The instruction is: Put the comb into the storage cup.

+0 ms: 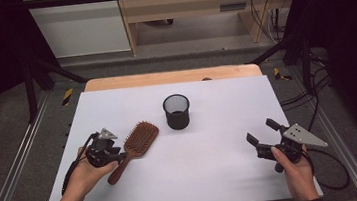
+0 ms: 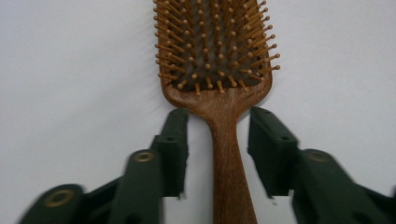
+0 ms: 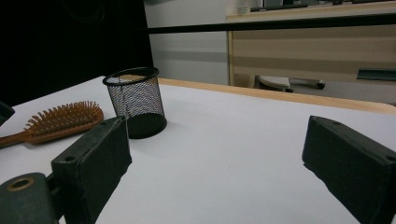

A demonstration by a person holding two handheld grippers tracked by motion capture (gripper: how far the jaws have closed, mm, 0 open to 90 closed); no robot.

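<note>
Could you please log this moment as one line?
left gripper: open, jaws straddle wooden hairbrush handle | right gripper: open, holds nothing | mesh cup: upright

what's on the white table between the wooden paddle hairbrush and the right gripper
Nothing: in the high view the white table is bare between the wooden paddle hairbrush and the right gripper. The black mesh cup stands farther back, off that line.
</note>
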